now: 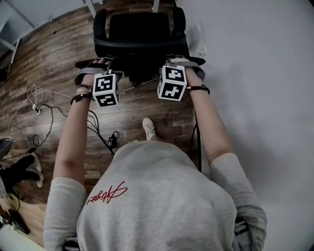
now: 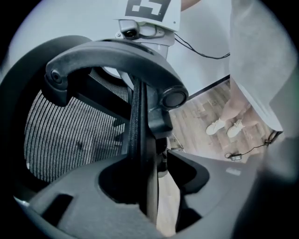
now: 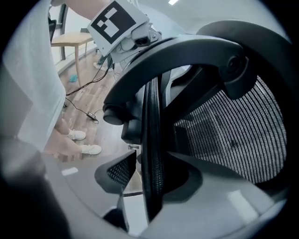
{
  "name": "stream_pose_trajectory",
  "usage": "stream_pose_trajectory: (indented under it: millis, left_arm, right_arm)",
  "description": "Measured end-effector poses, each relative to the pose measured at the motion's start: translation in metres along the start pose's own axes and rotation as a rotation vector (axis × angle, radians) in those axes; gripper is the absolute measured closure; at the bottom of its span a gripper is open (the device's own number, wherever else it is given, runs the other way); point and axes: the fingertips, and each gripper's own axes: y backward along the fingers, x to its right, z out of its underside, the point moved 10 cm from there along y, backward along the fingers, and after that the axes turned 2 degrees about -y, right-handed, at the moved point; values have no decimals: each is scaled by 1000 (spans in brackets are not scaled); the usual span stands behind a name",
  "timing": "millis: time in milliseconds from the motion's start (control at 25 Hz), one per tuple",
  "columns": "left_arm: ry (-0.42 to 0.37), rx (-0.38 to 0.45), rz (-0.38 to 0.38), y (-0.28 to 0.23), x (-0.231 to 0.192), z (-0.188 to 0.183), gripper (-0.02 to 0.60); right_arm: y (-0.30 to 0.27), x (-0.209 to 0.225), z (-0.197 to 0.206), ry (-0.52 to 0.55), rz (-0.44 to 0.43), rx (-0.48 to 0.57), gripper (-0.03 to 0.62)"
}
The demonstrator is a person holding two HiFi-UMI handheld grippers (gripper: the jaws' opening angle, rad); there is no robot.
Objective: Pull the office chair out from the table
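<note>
A black office chair (image 1: 140,29) stands on the wood floor just ahead of me, its mesh back turned toward me. My left gripper (image 1: 105,66) is at the left part of the back's top edge, my right gripper (image 1: 177,61) at the right part. In the left gripper view the back's thin edge (image 2: 138,121) runs between the jaws of the left gripper (image 2: 149,172), and floor shows through a gap beside it. In the right gripper view the edge (image 3: 152,121) likewise stands between the jaws of the right gripper (image 3: 154,172), clear of the meshed pad. Both are open.
White table legs (image 1: 91,6) show beyond the chair at the top. A white wall (image 1: 255,73) runs along the right. Cables (image 1: 44,105) and a power adapter (image 1: 114,139) lie on the floor at left. My shoe (image 1: 148,128) is behind the chair. Another person's legs (image 1: 19,169) are at far left.
</note>
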Motion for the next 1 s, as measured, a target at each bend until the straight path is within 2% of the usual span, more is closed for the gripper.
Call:
stream_pose_trajectory:
  millis: [120,280,480,720,800,1000]
  left_arm:
    - [1,1,38,2,1,-1,372]
    - [-23,7,53,2,3,0,321]
    - [-3,14,92,4,1,0,311]
    - [6,5,145,4,-1,0,252]
    - [6,-2,146,5,0,-1,244]
    - [47,17,77,19,-5,4,207]
  right_arm:
    - [4,2,-4,-14,-38,1,396]
    - [4,0,-5,5,-38,-3,372]
    - [3,-2,-4,9,-66,-12,342]
    - [15,6,-13,17,-13,16,307]
    - [19,8,-16,22,-12,17,279]
    - [23,7,-15,21,16,18,272]
